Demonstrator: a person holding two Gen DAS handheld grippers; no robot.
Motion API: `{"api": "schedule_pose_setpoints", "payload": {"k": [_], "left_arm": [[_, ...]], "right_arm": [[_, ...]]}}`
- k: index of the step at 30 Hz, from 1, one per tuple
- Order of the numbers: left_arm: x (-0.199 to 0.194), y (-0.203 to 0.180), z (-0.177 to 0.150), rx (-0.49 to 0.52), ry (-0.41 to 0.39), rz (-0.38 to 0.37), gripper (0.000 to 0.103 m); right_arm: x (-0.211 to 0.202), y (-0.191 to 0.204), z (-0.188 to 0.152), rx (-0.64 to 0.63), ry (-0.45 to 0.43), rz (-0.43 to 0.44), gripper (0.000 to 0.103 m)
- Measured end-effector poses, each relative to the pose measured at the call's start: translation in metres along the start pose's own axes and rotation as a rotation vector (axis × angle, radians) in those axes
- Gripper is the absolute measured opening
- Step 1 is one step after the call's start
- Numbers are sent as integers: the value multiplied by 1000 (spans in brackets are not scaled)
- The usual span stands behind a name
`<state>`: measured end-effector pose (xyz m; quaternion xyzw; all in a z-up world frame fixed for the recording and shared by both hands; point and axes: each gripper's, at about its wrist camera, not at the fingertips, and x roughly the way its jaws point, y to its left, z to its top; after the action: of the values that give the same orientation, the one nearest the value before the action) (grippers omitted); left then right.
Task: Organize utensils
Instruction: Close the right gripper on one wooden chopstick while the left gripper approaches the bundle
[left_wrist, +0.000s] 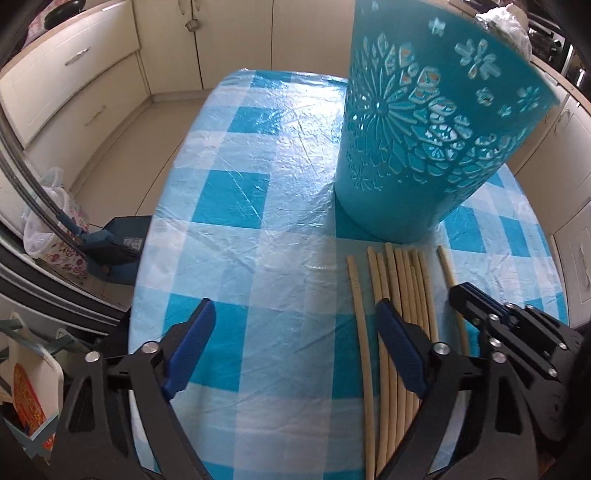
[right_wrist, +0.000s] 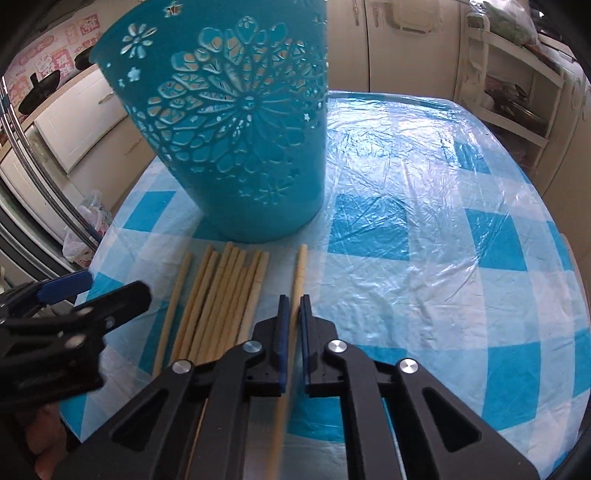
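Right gripper (right_wrist: 294, 306) is clamped on the lone chopstick (right_wrist: 300, 269), which runs lengthwise between its pads toward the teal holder (right_wrist: 236, 155) just beyond its tip. Left gripper (left_wrist: 295, 325) gapes wide with nothing in it; the chopstick bundle (left_wrist: 402, 280) lies parallel under its right finger. Right hand is nearer a lift into the holder.

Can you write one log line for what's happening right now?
right tongs: shut on lone chopstick | left tongs: open, empty | teal holder: upright
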<state>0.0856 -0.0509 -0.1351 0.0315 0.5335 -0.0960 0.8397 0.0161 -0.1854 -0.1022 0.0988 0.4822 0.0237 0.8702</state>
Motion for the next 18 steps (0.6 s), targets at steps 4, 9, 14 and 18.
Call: {"api": "schedule_pose_setpoints", "payload": {"k": [4, 9, 14, 18], "left_arm": [[13, -8, 3, 11, 24, 28, 67], [19, -22, 6, 62, 5, 49, 48], [16, -30, 11, 113, 3, 5, 7], [2, -14, 14, 101, 19, -35, 5]], "right_arm": [[-5, 0, -7, -6, -4, 22, 6], [-5, -5, -5, 17, -17, 34, 6], [-5, -9, -7, 31, -26, 54, 6], [-5, -11, -7, 52, -31, 68, 6]]}}
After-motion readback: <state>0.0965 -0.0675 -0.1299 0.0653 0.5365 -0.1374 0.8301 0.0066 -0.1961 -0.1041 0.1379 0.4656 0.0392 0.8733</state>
